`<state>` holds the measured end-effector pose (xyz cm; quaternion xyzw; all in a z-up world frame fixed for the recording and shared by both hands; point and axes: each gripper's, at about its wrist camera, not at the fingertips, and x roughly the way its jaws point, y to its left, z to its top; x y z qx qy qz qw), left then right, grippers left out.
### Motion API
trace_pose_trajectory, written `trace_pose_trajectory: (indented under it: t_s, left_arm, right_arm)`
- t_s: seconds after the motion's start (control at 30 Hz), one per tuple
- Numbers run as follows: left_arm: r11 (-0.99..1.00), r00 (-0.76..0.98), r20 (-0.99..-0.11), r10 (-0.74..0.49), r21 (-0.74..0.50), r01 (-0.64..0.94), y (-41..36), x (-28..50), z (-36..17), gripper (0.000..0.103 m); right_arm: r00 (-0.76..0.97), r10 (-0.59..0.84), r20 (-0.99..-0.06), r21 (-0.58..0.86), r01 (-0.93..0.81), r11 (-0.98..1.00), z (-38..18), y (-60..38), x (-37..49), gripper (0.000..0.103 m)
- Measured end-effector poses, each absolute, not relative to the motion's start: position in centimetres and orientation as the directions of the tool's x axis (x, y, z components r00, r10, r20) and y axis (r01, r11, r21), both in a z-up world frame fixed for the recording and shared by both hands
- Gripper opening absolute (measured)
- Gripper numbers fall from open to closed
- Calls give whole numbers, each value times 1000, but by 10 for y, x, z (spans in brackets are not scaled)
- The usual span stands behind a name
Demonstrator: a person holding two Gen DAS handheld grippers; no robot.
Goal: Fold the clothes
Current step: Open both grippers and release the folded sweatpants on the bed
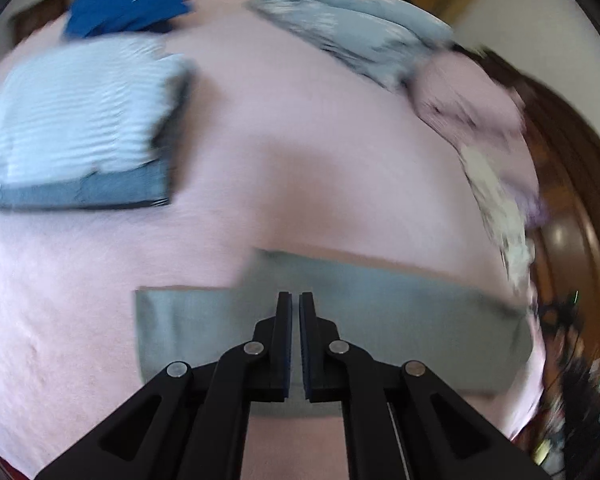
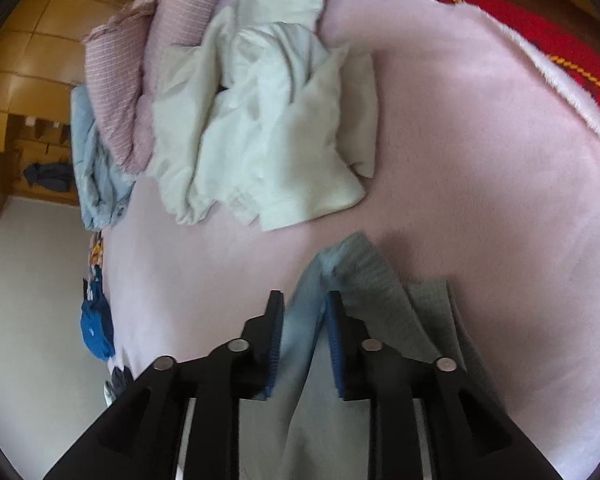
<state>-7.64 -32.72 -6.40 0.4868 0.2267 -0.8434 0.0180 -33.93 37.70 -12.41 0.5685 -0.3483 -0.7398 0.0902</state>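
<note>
My right gripper [image 2: 302, 320] pinches raised fold of soft grey-green ribbed garment [image 2: 384, 280]; cloth fills gap. My left gripper [image 1: 295, 312] nearly closed, 2 pads almost touching, holding nothing, hovering over same garment [image 1: 380, 320] lying flat on pink fleece blanket [image 1: 300, 140]. Fabric looks light, limp; best gripped at edges, corners. Beyond: crumpled white shirt [image 2: 268, 120], striped folded stack [image 1: 80, 120].

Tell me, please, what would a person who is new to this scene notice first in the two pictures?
Probably the grey-blue garment pinched between the fingers of the right gripper, low in the right wrist view, over a pink blanket. Beyond it lies a crumpled white shirt. In the blurred left wrist view, the left gripper is nearly closed above the garment, with a folded striped stack at upper left.
</note>
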Motion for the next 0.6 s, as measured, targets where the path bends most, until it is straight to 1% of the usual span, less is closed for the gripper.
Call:
trace_pose_trajectory:
  t_s: [0.03, 0.1, 0.27, 0.33, 0.43, 0.6]
  left_arm:
    - [-914, -521, -829, 200, -350, 206, -311, -79, -59, 2]
    - [-934, -514, -827, 227, -334, 125, -280, -84, -52, 2]
    - [-902, -509, -777, 371, -432, 2, -214, -81, -45, 2]
    - [-885, -500, -759, 417, -465, -31, -190, -73, -48, 3]
    - [-903, -497, -771, 398, -426, -60, -158, -58, -56, 3]
    - [-929, -464, -808, 364, -353, -114, -107, -33, -71, 3]
  right_arm:
    - [-340, -532, -776, 620, -250, -744, -121, 377, -335, 31]
    - [-360, -529, -768, 621, -220, -752, -114, 379, -322, 31]
    - [-472, -481, -739, 610, -164, -776, -89, 405, -279, 32]
    - [-507, -458, -730, 618, -203, -760, -90, 428, -251, 36]
    - [-514, -468, -719, 652, -267, -709, -107, 453, -217, 42]
    - [-480, -563, -673, 733, -333, -593, -155, 456, -187, 42]
